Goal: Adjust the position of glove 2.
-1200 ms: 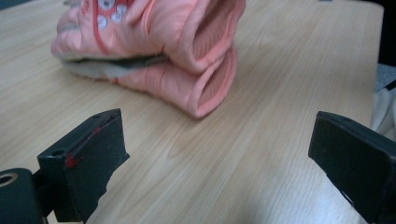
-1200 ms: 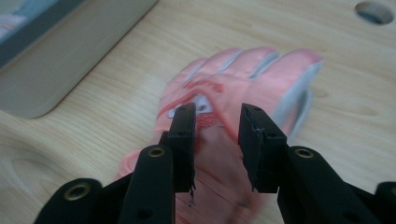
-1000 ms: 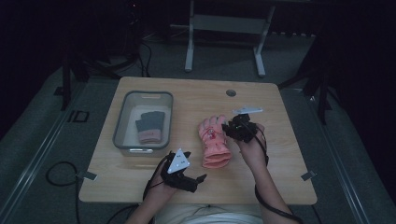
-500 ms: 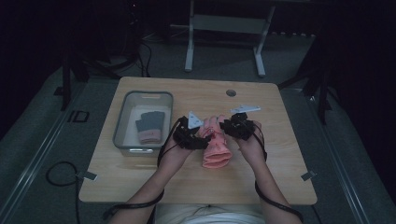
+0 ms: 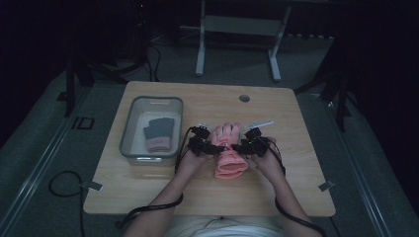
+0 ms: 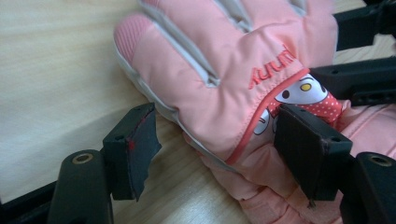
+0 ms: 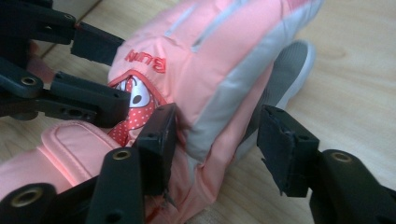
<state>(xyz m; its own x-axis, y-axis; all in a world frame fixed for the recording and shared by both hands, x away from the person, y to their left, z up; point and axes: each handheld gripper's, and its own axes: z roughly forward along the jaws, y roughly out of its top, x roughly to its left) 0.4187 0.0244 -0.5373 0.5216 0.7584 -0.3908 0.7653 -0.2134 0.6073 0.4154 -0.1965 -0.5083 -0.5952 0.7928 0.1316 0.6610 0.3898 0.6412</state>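
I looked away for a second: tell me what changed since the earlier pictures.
The left tool came from the table's near edge to the pink glove, its jaws closing partway astride the left side. The right tool, already there, has just opened, jaws astride the right side. Glove, bin and grey glove stayed put.

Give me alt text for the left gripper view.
A pink padded glove lies on a wooden table, its edge between the left gripper's two black jaws, one jaw on the glove, the other off it. The other gripper's black jaws reach in at upper right.
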